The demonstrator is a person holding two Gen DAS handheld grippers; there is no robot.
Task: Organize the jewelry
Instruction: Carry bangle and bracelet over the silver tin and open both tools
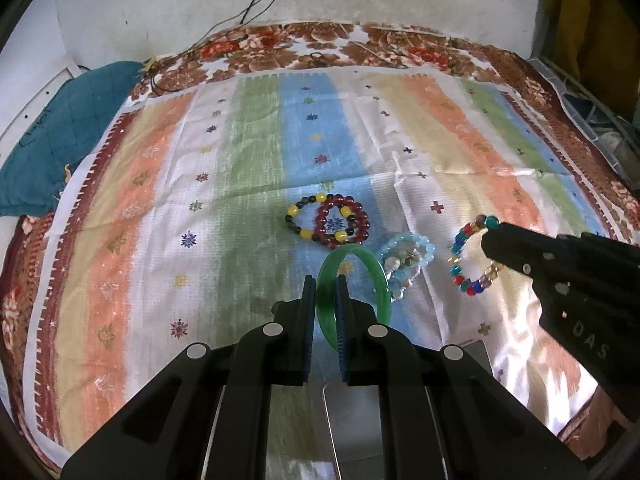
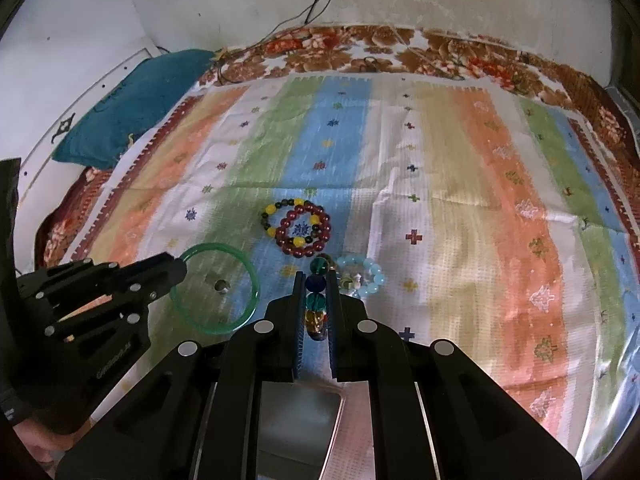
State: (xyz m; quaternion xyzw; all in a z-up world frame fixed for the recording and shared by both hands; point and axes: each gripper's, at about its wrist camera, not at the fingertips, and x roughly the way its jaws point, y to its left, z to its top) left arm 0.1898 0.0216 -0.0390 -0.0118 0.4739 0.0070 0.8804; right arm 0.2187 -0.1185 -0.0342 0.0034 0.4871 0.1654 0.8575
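My left gripper [image 1: 325,280] is shut on a green bangle [image 1: 372,268], lifted edge-on above the cloth; from the right wrist view the same bangle [image 2: 244,276] hangs from the left gripper [image 2: 180,270]. My right gripper [image 2: 315,276] is shut on a multicoloured bead bracelet [image 2: 320,266], seen in the left wrist view as a ring [image 1: 464,276] held by the right gripper [image 1: 490,234]. On the cloth lie a dark red bead bracelet [image 1: 340,222] overlapping a yellow-and-dark bead bracelet [image 1: 298,210], and a pale blue bead bracelet [image 1: 408,260].
A striped cloth [image 1: 240,160] covers a floral sheet [image 1: 320,40] on a bed. A teal cushion [image 1: 52,140] lies at the far left by the white wall. Cables [image 1: 256,0] hang down the wall. A small dark round thing [image 2: 220,286] lies on the cloth.
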